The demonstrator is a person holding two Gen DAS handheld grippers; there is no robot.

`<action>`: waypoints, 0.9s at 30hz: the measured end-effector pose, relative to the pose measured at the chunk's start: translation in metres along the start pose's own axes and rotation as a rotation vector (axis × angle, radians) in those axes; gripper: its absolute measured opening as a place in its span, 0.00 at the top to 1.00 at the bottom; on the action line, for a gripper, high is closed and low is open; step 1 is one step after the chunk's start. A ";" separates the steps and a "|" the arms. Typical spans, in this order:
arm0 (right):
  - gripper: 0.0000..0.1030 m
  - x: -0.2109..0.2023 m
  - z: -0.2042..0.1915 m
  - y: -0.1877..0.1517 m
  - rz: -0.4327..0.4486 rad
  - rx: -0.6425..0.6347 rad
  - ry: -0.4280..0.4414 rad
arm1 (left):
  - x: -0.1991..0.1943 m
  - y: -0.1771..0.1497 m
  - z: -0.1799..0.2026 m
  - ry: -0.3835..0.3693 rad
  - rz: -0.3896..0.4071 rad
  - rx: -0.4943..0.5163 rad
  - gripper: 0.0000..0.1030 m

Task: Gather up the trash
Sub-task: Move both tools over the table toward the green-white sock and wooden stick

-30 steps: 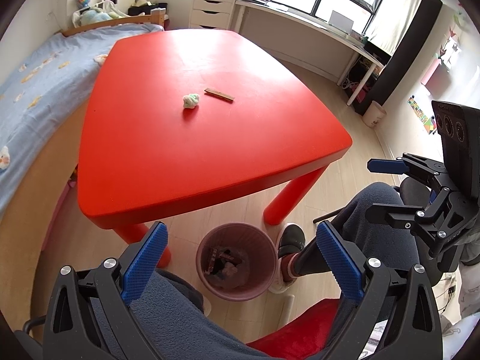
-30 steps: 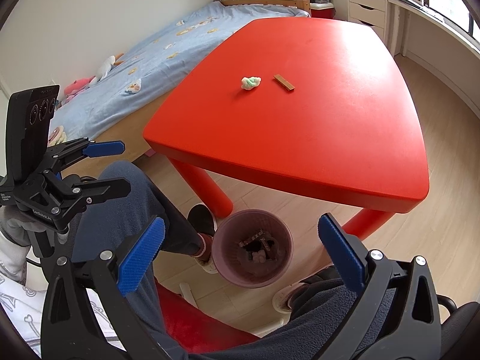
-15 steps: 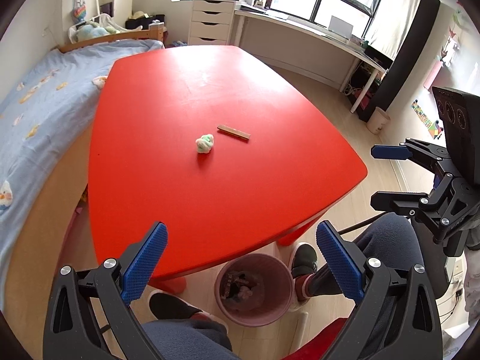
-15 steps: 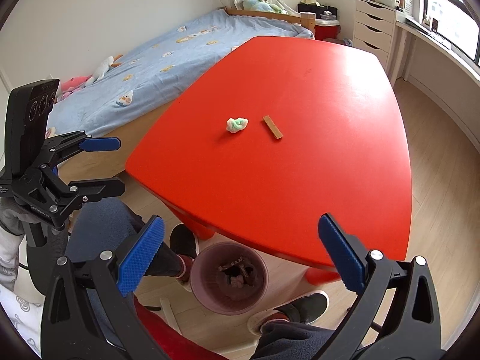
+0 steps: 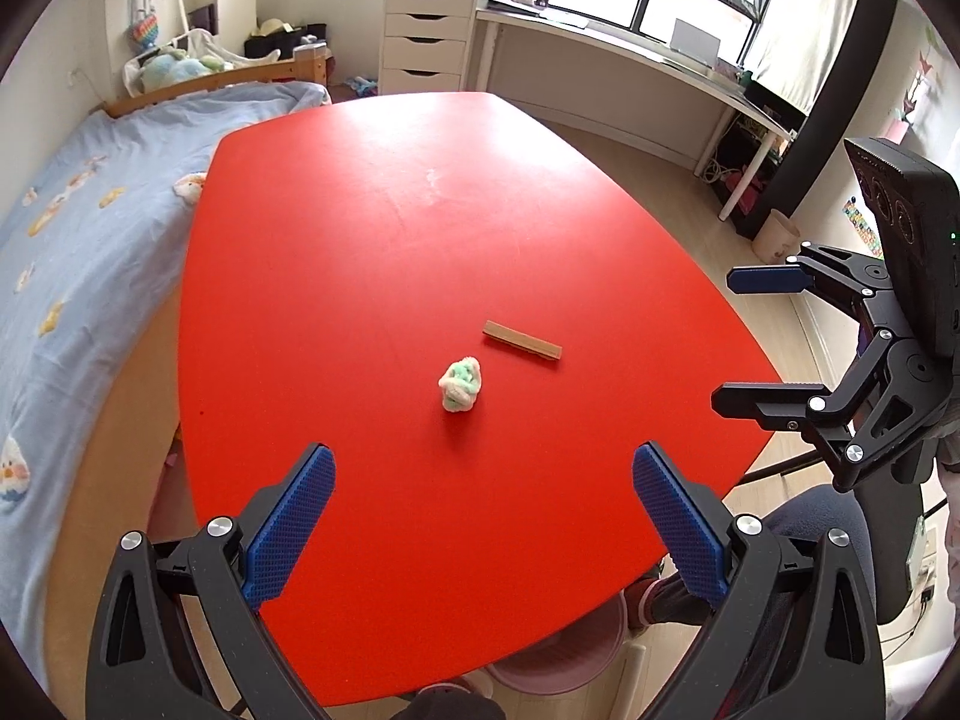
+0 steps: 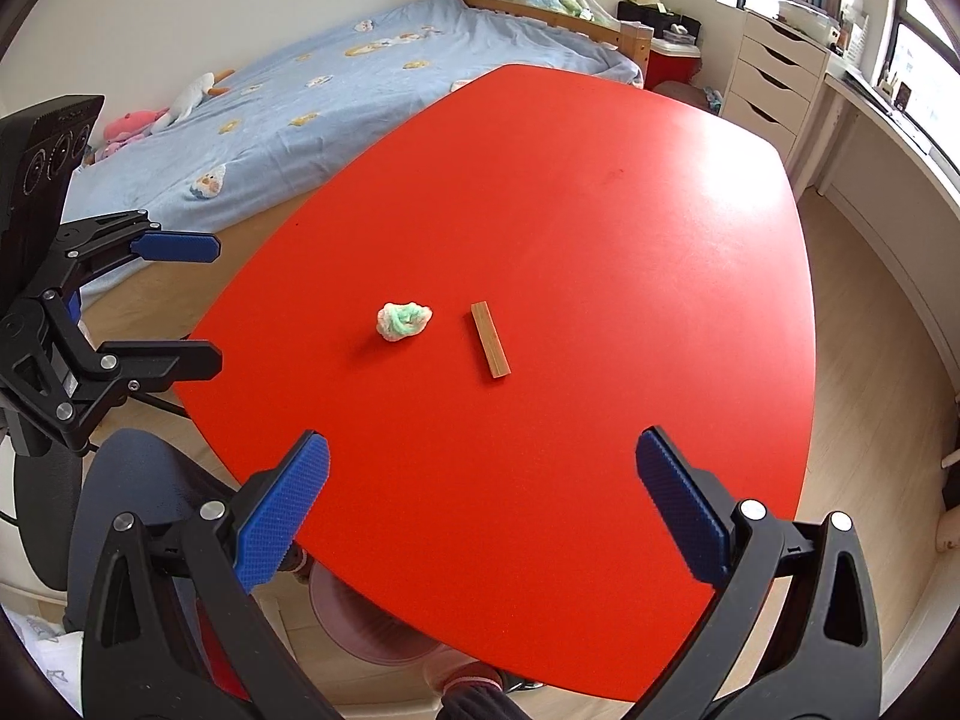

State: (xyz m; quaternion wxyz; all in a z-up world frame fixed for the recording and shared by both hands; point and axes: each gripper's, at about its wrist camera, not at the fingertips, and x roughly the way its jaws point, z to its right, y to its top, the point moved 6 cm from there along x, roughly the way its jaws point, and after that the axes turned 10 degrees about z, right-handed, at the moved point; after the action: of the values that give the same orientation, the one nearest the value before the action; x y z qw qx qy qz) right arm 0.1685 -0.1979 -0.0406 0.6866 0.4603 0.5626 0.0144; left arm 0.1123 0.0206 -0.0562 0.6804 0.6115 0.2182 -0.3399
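Here, 2 bits of trash lie close together near the middle of the red table [image 5: 372, 228]: a crumpled wad [image 5: 460, 385] and a flat wooden stick [image 5: 522, 340]. The left gripper [image 5: 483, 516] and right gripper [image 6: 483, 504] both hover with jaws spread wide, holding nothing. A pink bin [image 5: 558, 657] peeks from under the near edge.

A glossy red table with rounded corners [image 5: 372, 228] carries a crumpled white-and-green paper wad [image 5: 460, 384] just beside a flat tan wooden stick [image 5: 522, 340], not touching.
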 end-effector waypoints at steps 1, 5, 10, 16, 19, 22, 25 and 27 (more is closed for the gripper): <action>0.03 0.007 0.002 0.002 -0.009 0.001 0.004 | 0.005 0.003 -0.002 0.000 -0.009 -0.002 0.07; 0.03 0.033 0.008 0.010 -0.052 -0.018 0.009 | 0.027 0.013 -0.010 0.008 -0.050 -0.005 0.07; 0.03 0.067 0.010 0.014 -0.112 -0.080 0.004 | 0.058 0.020 -0.016 0.007 -0.117 -0.015 0.07; 0.03 0.093 0.014 0.012 -0.147 -0.081 0.026 | 0.088 0.012 -0.024 0.023 -0.194 -0.028 0.07; 0.03 0.104 0.017 0.009 -0.169 -0.087 0.031 | 0.096 0.010 -0.023 0.024 -0.211 -0.034 0.07; 0.05 0.112 0.016 0.009 -0.174 -0.094 0.043 | 0.101 0.009 -0.020 0.025 -0.219 -0.033 0.07; 0.13 0.117 0.016 0.009 -0.187 -0.110 0.044 | 0.106 0.008 -0.016 0.018 -0.232 -0.014 0.08; 0.18 0.120 0.016 0.009 -0.194 -0.118 0.044 | 0.109 0.007 -0.015 0.026 -0.238 0.002 0.09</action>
State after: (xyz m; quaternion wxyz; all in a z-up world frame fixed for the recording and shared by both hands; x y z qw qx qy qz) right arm 0.2292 -0.1380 -0.1272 0.6981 0.3621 0.6176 -0.0087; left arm 0.1927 0.0142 -0.1319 0.6316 0.5863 0.2977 -0.4107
